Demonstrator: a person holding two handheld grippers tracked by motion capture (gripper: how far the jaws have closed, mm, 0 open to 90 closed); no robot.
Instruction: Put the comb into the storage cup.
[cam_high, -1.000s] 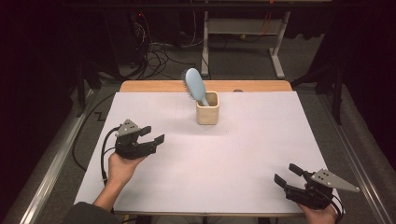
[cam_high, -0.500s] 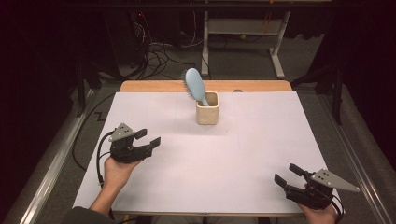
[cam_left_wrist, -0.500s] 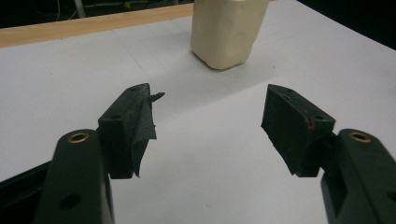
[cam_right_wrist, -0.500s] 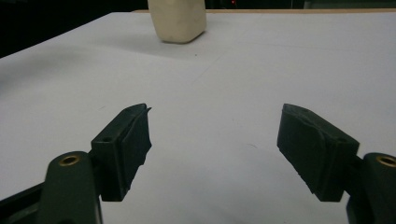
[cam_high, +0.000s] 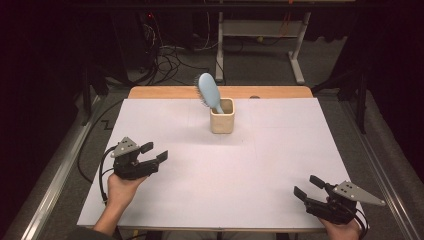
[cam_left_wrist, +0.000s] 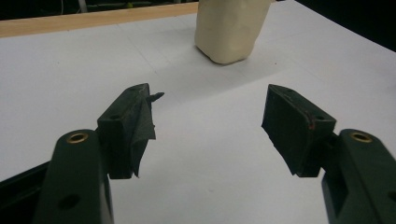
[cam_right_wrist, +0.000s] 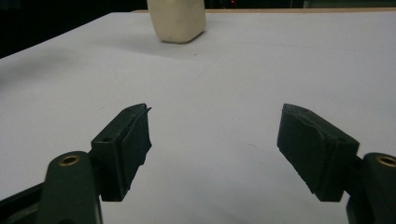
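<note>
the desk (cam_high: 280, 165) carries a cream cup (cam_high: 222, 115) near its far edge, and a blue hairbrush (cam_high: 209, 92) stands in it, handle down, head leaning left above the rim. your left tool (cam_high: 154, 152) and right tool (cam_high: 307, 186) are both released, well apart from it. the brush looks light, stiff and smooth; take hold just below the head. no writing is readable.

place: lab or test workshop | evidence: white-covered wooden-edged worktable (cam_high: 150, 130); tangled black cables (cam_high: 170, 57) on grey floor; white metal-framed bench (cam_high: 260, 30) behind; dark surroundings; aluminium rail (cam_high: 55, 175) alongside table
</note>
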